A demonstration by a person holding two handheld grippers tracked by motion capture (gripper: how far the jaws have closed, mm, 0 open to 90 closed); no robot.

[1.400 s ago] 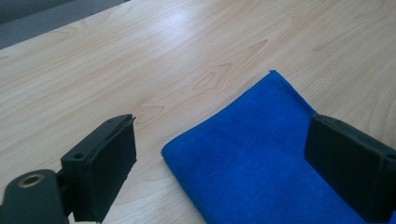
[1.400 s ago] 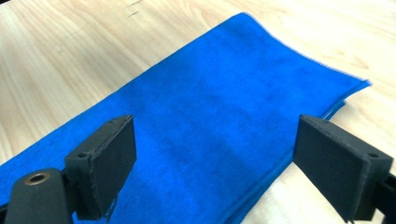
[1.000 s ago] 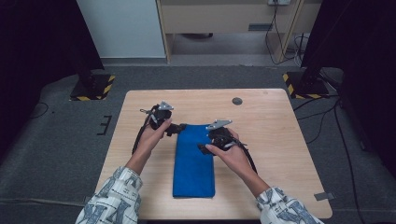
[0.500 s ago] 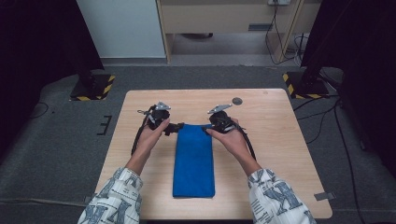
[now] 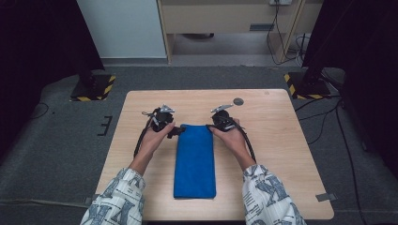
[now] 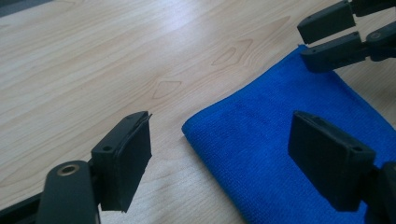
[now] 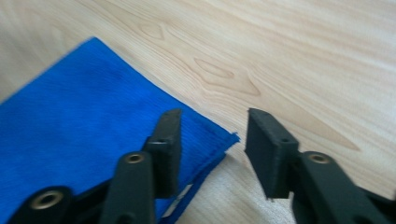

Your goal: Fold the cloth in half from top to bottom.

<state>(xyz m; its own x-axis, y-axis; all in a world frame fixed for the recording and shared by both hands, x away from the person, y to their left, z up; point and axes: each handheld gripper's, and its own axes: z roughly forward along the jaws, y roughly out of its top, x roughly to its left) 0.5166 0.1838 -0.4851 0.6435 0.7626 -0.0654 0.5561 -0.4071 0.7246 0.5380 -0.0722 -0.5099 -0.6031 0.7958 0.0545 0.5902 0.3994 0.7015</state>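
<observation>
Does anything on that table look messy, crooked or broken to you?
Nothing stands out. The folded blue microfibre cloth lies flat and fairly square on the pale wooden table, its edges neat. The left gripper and right gripper sit at its two far corners, jaws open. A small dark round disc rests near the far edge.

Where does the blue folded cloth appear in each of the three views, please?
High view: blue cloth lies at the table's middle, lengthwise between the two hands.
Left gripper view: lower right, one far corner pointing between the jaws.
Right gripper view: left half, its corner between the jaws.
Shared landmark: the cloth's far edge on the light wooden table.
</observation>
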